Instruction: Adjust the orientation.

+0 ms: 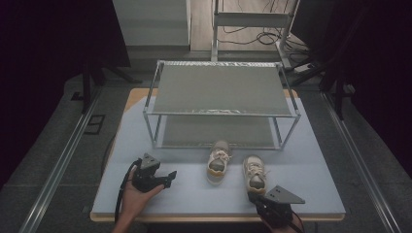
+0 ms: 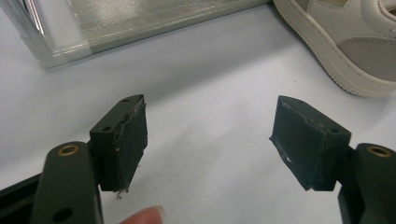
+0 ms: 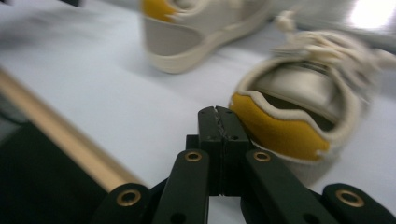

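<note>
Two beige sneakers with yellow heel linings stand side by side on the pale blue table, the left shoe (image 1: 218,162) and the right shoe (image 1: 254,174), toes toward the rack. My right gripper (image 1: 253,196) sits just behind the right shoe's heel. In the right gripper view its jaws (image 3: 223,114) are shut with nothing between them, tips right beside the yellow heel collar of the near shoe (image 3: 299,93); the other shoe (image 3: 196,28) lies beyond. My left gripper (image 1: 170,176) rests left of the shoes, open and empty (image 2: 210,135), with a sneaker's side (image 2: 345,42) at the upper right.
A two-tier metal rack (image 1: 221,92) with grey shelves stands behind the shoes; its corner leg (image 2: 32,28) is close ahead of the left gripper. The table's wooden front edge (image 3: 60,135) runs just beside the right gripper. A fingertip (image 2: 149,215) shows below the left jaws.
</note>
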Demonstrator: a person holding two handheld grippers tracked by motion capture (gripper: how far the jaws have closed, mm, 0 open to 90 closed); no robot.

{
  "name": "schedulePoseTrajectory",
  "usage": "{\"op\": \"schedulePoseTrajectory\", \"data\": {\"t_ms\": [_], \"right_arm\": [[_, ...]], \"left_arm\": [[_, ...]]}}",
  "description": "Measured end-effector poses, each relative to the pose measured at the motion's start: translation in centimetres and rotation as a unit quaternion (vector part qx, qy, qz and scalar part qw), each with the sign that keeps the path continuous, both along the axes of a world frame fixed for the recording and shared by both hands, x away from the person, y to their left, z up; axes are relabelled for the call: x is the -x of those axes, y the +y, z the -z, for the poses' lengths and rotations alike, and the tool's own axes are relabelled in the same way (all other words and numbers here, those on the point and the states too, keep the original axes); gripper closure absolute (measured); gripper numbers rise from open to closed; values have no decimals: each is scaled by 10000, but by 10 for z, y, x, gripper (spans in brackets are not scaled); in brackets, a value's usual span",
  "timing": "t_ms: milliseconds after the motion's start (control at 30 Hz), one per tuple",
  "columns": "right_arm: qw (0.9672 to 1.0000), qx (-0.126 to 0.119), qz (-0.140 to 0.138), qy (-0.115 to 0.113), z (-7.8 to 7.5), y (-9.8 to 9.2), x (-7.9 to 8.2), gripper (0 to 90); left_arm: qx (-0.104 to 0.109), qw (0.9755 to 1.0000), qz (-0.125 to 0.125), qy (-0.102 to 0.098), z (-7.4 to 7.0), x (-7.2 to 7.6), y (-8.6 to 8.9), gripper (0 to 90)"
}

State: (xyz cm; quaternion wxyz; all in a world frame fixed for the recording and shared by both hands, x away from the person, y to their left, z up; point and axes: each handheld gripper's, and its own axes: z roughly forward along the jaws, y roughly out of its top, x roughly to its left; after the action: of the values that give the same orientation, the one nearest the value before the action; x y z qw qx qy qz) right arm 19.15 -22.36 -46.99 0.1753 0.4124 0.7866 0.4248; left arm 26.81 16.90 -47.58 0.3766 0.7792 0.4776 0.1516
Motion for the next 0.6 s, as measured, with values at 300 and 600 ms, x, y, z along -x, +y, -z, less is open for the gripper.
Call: {"op": "schedulePoseTrajectory", "data": {"t_ms": [300,600], "right_arm": [[9973,114,706,-171,1,-37,-20,898],[9963,-140,826,-179,2,-48,-23,865]], "left_arm": [[-24,10000,16,32,2,-1,-2,264],[51,9998,167,28,-2,3,-26,255]]}}
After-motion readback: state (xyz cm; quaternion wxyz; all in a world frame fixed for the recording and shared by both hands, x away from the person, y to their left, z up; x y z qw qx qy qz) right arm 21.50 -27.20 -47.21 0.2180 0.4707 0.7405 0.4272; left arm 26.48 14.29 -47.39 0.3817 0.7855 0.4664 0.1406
